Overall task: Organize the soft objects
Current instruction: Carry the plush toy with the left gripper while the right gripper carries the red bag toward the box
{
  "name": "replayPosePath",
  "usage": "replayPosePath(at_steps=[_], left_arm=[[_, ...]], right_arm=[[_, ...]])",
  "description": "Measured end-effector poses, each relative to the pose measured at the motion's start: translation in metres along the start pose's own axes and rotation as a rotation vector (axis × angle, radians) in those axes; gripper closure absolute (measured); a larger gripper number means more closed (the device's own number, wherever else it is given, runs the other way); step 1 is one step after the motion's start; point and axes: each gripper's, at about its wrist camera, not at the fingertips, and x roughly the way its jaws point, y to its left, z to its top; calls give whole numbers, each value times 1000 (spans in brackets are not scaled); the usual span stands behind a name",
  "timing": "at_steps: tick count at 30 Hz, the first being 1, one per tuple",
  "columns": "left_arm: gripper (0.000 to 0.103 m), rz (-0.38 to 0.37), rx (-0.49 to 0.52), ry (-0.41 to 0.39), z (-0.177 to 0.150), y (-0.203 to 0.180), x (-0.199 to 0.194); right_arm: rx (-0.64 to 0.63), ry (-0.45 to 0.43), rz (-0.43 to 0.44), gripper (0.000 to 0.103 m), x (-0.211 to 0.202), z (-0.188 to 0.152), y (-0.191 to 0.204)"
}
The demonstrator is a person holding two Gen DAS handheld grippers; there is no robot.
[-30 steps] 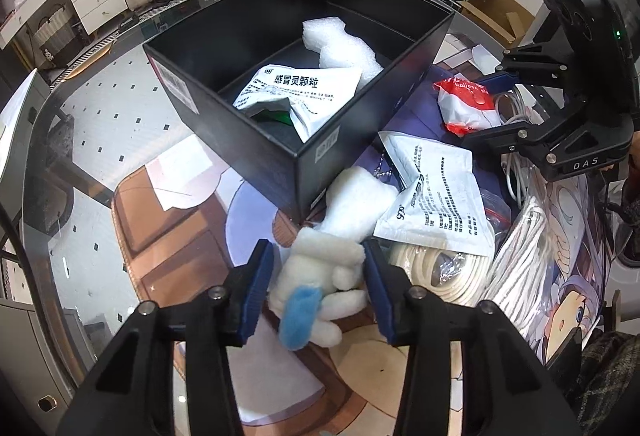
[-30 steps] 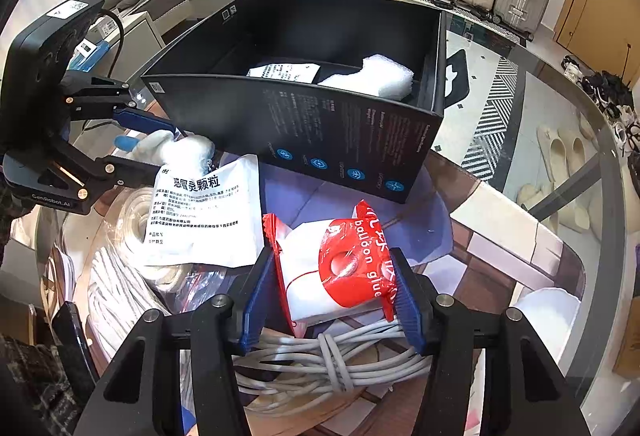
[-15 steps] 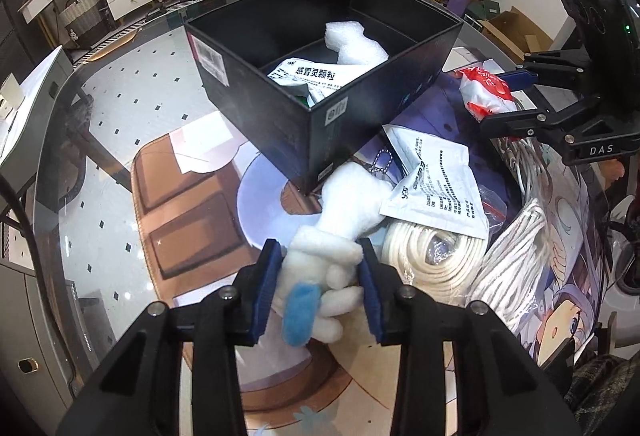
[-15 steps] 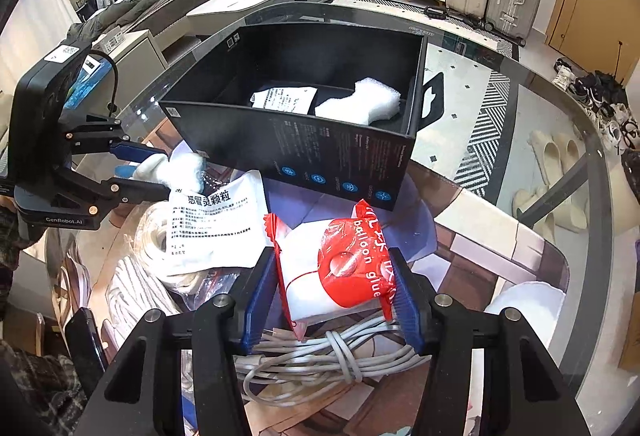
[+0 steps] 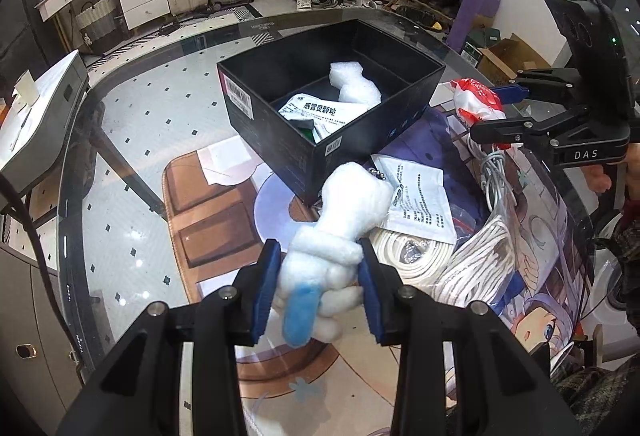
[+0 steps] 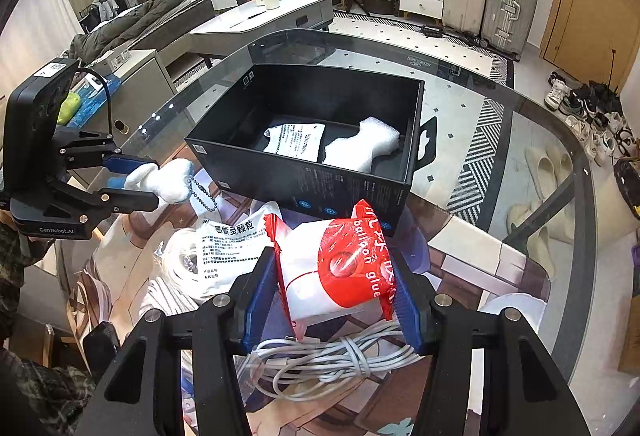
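My left gripper (image 5: 318, 294) is shut on a white plush toy (image 5: 344, 228) with a blue ear, held above the table near the black box's corner. From the right wrist view the same toy (image 6: 168, 178) hangs in that gripper (image 6: 138, 182), a bead chain dangling from it. My right gripper (image 6: 334, 286) is shut on a red and white balloon glue packet (image 6: 340, 268), lifted above a cable bundle. The black open box (image 5: 276, 128) holds a white foam piece (image 5: 354, 86) and a white medicine sachet (image 5: 316, 112).
On the table mat lie another white sachet (image 6: 232, 240), a coil of white rope (image 5: 412, 256), a striped cloth (image 5: 476, 264) and a bundle of white cable (image 6: 328, 360). The glass table's edge (image 6: 560, 140) curves round at the right. A person's hand (image 5: 600, 176) holds the right gripper.
Both grippers have risen with their loads: the plush toy has come up off the table and the packet is higher above the cables. The black box looks farther away in both views.
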Motion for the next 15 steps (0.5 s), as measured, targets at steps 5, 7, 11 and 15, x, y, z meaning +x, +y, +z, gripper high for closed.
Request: replayPosePath(at_steps=[5,7,11,15], left_arm=[[66,2,1,-42,7,-4,-17],[66,-1,-8,-58,12,-3,-23],[66,19,-19,-81,23,-3,-27],[66,34,-35,-103,32,-2,-28]], right_arm=[[3,-14,-6,48,-5,9,3],[6,-21,-6,48,-7,13,4],[8,-37,-7,48,-12,23,5],[8,-47,-9,48,-15,31,5]])
